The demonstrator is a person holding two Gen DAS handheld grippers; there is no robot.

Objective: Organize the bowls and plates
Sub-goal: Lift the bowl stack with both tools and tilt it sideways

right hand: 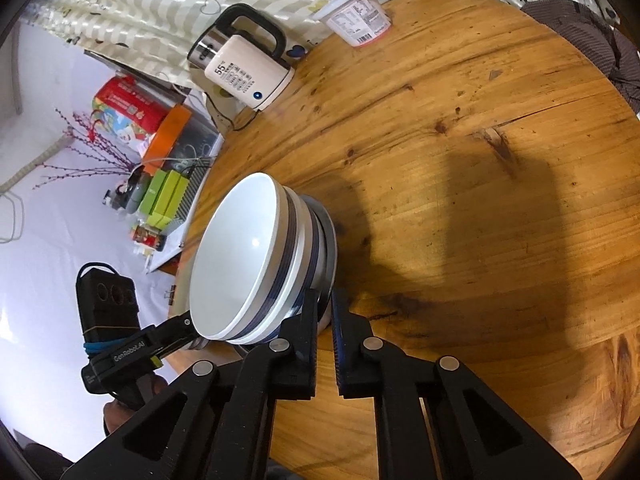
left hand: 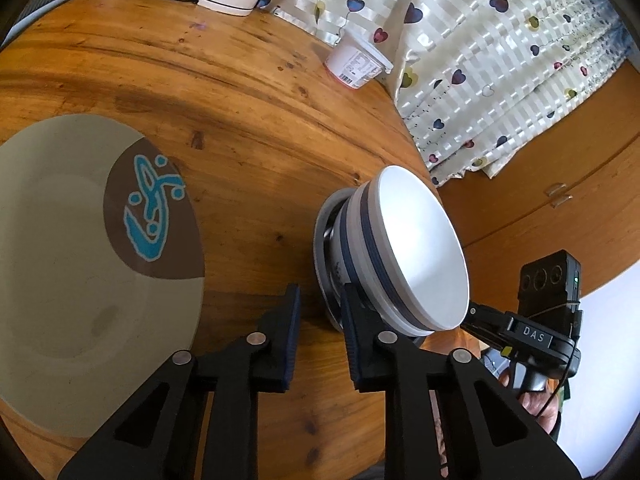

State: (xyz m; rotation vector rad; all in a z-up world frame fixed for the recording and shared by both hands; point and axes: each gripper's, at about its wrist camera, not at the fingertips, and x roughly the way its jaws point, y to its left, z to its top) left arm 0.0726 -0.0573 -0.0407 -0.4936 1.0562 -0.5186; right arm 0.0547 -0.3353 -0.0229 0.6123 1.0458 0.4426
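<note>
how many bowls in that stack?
2 white blue-banded ceramic bowls, nested, atop a grey plate near the round wooden table's edge. More may hide beneath.

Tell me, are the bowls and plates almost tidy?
Partly. Done: two white bowls with blue stripes sit nested on a metal dish. In hand: the right gripper pinches that dish's rim; the left gripper is open, one finger by the stack. Left: the big grey plate lies by itself on the wooden table.
</note>
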